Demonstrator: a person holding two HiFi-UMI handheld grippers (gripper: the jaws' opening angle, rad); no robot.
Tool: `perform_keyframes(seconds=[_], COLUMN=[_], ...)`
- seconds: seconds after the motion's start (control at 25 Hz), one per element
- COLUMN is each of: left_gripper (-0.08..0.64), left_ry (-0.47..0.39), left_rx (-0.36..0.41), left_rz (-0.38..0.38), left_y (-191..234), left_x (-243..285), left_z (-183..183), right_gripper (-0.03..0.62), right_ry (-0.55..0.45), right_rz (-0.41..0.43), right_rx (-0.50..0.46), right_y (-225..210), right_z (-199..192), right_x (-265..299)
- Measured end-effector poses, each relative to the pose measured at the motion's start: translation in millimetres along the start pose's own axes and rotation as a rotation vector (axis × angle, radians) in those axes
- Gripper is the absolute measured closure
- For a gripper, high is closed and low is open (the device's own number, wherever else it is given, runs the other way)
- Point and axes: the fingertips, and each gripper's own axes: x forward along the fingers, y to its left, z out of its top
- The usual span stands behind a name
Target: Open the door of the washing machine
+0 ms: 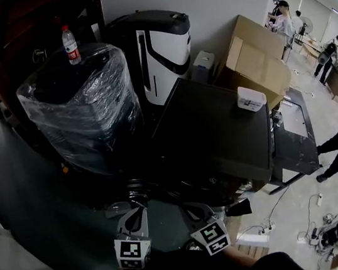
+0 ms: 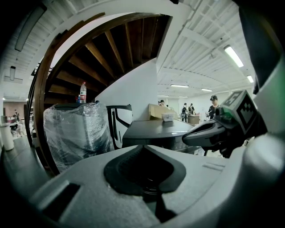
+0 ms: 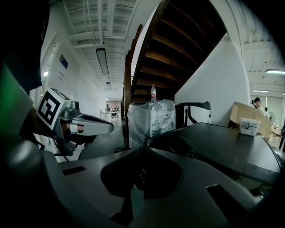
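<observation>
Where wrapped appliance [image 1: 82, 110] flanks washer [image 1: 219, 129], bottle [image 1: 70, 45] atop

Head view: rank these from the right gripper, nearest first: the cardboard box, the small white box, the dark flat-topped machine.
From the right gripper:
1. dark flat-topped machine, directly ahead of the jaws.
2. small white box, on the machine's far right corner.
3. cardboard box, behind the machine, by the wall.

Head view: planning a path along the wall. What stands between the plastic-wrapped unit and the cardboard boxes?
A black-and-white appliance and a small grey box, seen in the head view.
</observation>
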Motion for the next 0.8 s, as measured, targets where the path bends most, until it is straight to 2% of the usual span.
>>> perform_keyframes(seconds=[0.52,0.8], left_gripper=[0.541,0.541], left_ry=[0.001,-0.001], left_rx=[0.000,0.012], left_rz=[0.017,-0.004], left_y=[0.8,4.8], left_x=[-9.7,-11.1], left_z=[-3.7,-7.3], right_gripper=[0.589,0.589], right_ry=[0.020,0.025], right_rz=[-0.002,-0.028], right_rx=[-0.015,-0.010], right_y=[2.8,6.3], right_z=[-3.6,-4.4], right_x=[2.8,2.5])
